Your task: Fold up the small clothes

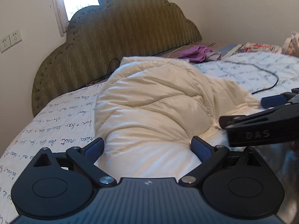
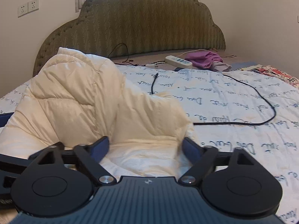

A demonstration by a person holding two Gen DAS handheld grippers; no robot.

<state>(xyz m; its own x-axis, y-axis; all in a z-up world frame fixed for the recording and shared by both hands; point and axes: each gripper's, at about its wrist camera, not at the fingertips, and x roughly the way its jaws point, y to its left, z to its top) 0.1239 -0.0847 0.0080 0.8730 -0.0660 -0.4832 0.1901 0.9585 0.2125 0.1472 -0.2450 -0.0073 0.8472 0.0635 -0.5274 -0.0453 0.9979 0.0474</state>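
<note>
A cream puffer jacket (image 1: 149, 104) lies bunched up on the bed's white sheet with script print (image 1: 56, 127). My left gripper (image 1: 148, 147) is open just above the jacket's near edge; its blue pads (image 1: 200, 148) stand wide apart with cloth between them, unpinched. In the right wrist view the jacket (image 2: 78, 97) rises in a puffy mound on the left. My right gripper (image 2: 145, 147) is also open over the jacket's near right part, pads (image 2: 190, 149) wide and not pressing on it. The right gripper's black body (image 1: 261, 128) shows at the right edge of the left wrist view.
A green padded headboard (image 2: 140, 22) stands behind the bed. A black cable (image 2: 261, 100) loops across the sheet on the right. Near the headboard lie a white power strip (image 2: 178, 60) and a purple garment (image 2: 205, 58). A patterned quilt (image 2: 276, 74) is at far right.
</note>
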